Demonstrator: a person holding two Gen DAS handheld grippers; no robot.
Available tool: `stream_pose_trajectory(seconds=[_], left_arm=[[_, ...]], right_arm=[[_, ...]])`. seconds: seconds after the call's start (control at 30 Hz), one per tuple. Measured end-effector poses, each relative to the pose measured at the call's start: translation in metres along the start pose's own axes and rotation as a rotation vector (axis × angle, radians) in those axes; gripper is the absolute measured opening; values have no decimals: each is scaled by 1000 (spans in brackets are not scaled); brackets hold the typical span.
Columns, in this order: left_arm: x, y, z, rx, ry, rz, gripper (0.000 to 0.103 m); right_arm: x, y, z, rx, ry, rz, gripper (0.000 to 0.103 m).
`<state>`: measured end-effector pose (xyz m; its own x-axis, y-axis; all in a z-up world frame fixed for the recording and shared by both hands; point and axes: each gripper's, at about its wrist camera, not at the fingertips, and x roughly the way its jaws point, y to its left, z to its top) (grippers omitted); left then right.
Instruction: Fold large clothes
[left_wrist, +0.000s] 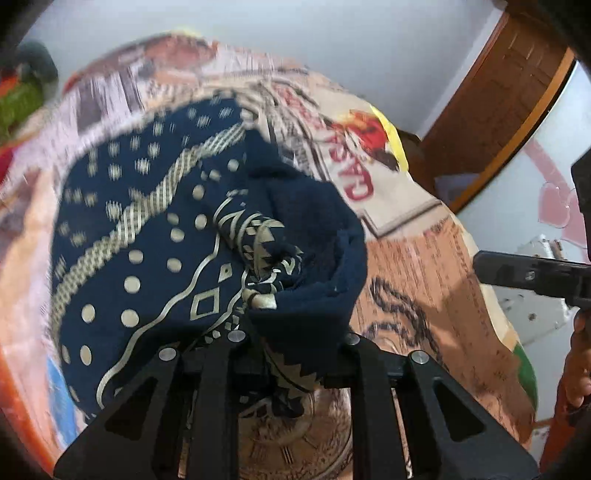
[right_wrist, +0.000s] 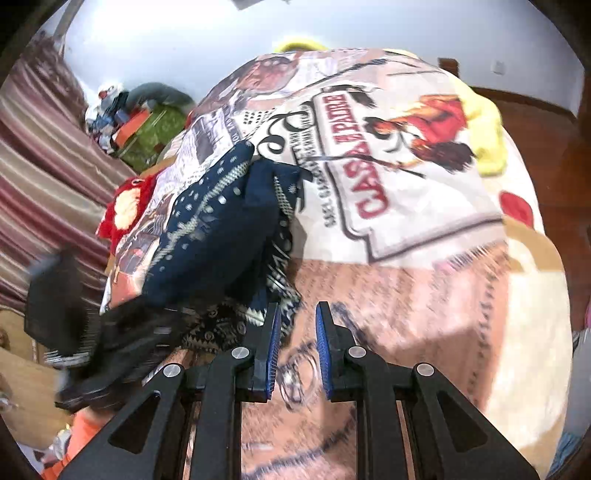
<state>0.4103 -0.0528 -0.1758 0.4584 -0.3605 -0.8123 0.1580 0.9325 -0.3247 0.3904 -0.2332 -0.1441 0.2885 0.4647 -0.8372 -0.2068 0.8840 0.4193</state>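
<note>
A navy garment (left_wrist: 166, 240) printed with gold dots and lines lies bunched on a printed bedspread (left_wrist: 413, 266). My left gripper (left_wrist: 291, 332) is shut on a gathered fold of it, and the cloth hides the fingertips. In the right wrist view the same garment (right_wrist: 214, 221) trails from the blurred black left gripper (right_wrist: 92, 332) at the lower left. My right gripper (right_wrist: 297, 314) hovers over the bedspread (right_wrist: 424, 295) just right of the garment. Its blue pads (right_wrist: 271, 332) are drawn in to a narrow slit with nothing between them. It also shows at the left wrist view's right edge as the right gripper (left_wrist: 491, 267).
A pile of clothes (right_wrist: 147, 125) and a red item (right_wrist: 127, 199) lie at the bed's far left by a striped curtain (right_wrist: 44, 166). Something yellow (right_wrist: 484, 122) sits at the far edge. A wooden door (left_wrist: 498, 92) stands behind. A hand (left_wrist: 576, 376) shows at the right.
</note>
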Motion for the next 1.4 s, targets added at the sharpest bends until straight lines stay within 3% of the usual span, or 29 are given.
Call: stream_pose_trajectory(seconds=[0.2,0.27,0.33,0.43,0.57,0.63,0.73,0.8,0.87,0.93,1.0,1.03,1.1,1.13,1.23,1.33,1.4], left_arm=[[-27,7,-9,14,34,-61,24],[-32,5,-18,22,59,-80,32],[-43,7,-28,18,78,-105,41],[-66,12,-39,4,73,-163,43],[-109,31,-39,-21,-20,-120,44],[-132,48,-34,-45,-95,-74,55],[-147,73,-27,-75,-182,36,61],[-140,88,-20,-103,-180,86,61],[-120,103,-15,-135,-127,124,61],[-92,107,-15,-136,-49,125,62],[-67,103,-20,-129,2,74,64],[-55,95,-23,-111,8,76,74],[-44,78,-28,-30,-5,148,83],[-37,63,-32,37,-10,196,86],[-26,47,-40,93,-20,247,87],[-26,48,-42,88,-18,251,87],[-27,49,-44,85,-12,241,87]], right_arm=[[-21,-7,-9,15,-14,20,15],[-26,-5,-4,12,-26,46,15],[-29,6,0,0,-41,75,15],[-28,27,4,-34,-52,99,15],[-23,61,11,-106,-49,105,15],[-18,77,13,-146,-40,111,15],[-5,94,18,-176,-29,118,15],[10,106,22,-183,-4,136,15],[26,116,25,-194,21,142,15],[43,125,26,-210,48,131,15],[58,133,24,-269,29,103,15],[62,135,22,-295,7,65,15],[75,137,17,-363,-9,-54,15],[81,137,15,-388,6,-90,15],[103,123,6,-439,75,-190,15],[115,97,-2,-425,140,-228,15],[116,82,-5,-394,155,-176,15]])
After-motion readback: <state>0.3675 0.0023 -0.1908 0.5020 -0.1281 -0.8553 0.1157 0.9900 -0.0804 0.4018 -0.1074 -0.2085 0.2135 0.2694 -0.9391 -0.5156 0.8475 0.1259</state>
